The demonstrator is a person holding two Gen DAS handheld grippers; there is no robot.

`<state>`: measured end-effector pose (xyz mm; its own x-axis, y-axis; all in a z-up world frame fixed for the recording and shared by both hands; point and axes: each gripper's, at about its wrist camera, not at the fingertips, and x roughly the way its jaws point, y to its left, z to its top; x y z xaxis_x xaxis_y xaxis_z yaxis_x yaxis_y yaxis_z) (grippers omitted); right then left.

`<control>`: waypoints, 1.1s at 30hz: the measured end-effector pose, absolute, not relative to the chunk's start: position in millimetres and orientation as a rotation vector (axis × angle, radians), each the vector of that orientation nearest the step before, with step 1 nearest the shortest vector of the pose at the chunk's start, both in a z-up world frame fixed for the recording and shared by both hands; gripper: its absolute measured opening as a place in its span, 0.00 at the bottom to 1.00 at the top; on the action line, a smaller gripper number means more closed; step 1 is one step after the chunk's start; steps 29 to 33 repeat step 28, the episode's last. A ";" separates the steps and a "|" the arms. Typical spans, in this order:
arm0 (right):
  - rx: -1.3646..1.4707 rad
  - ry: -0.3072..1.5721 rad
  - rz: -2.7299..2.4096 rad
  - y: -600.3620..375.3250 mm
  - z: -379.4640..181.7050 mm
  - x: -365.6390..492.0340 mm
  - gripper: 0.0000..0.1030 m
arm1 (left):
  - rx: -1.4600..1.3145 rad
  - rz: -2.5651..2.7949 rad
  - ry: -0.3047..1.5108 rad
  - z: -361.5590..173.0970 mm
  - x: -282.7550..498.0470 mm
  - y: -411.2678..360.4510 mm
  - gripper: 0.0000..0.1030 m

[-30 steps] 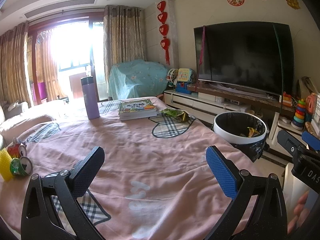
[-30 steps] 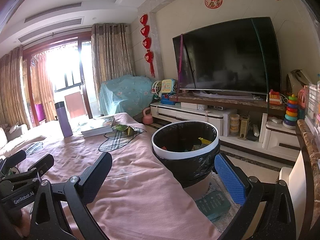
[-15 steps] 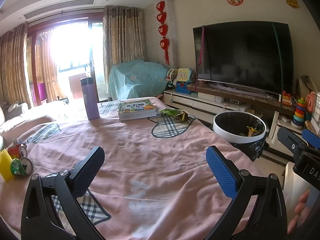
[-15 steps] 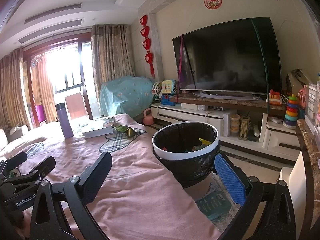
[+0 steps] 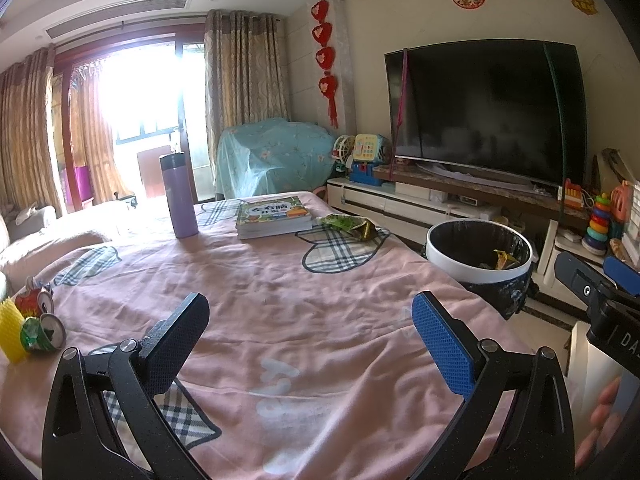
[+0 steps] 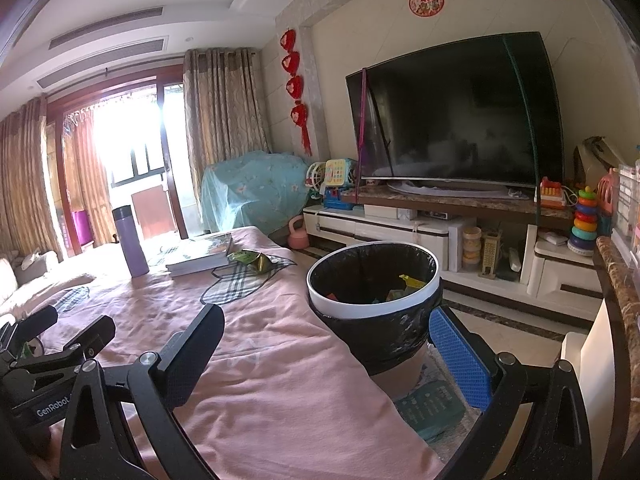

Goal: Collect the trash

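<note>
Living room w/ TV (image 5: 484,112) on far wall, curtained balcony door at back; in fg a table under pink cloth (image 5: 280,300) w/ plaid heart patches. Trash bin (image 6: 374,284), white rim over black liner, set on floor just beside table's right edge, presumably so scraps go straight in; a few wrappers already inside.

Left gripper (image 5: 310,324): jaws spread wide, nothing between pads, hovering low over near cloth. Right gripper (image 6: 324,344): likewise spread & empty, aimed so table edge and bin front both sit between its fingers, not touching either as far as can be seen.

Remaining trash on table:
- green/gold snack wrapper (image 5: 348,226), crumpled, far side, lying on a plaid heart just beside stacked books (image 5: 274,218); nearer bin side, so prob. right gripper's job.
- crushed cans (image 5: 42,320) at far left edge, touching a yellow object (image 5: 10,330) of unclear kind; closer to left gripper.

Purple flask (image 5: 178,196) upright near books: not trash, to be left.

Stage (judged): partway, between picks. Wrapper thin & slippery; pinch needs a raised fold.
</note>
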<state>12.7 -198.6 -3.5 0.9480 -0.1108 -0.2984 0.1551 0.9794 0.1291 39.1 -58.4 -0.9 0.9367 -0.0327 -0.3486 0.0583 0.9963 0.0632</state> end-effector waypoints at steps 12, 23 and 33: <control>0.161 0.301 -0.130 -195.4 -7.0 15.3 1.00 | 0.078 -0.057 0.366 -5.3 43.6 -54.4 1.00; 0.172 0.324 -0.117 -200.2 -12.8 20.9 1.00 | 0.086 -0.054 0.370 -6.7 46.0 -55.0 1.00; 0.174 0.336 -0.112 -202.4 -12.0 24.6 1.00 | 0.081 -0.054 0.378 -7.9 47.7 -53.7 1.00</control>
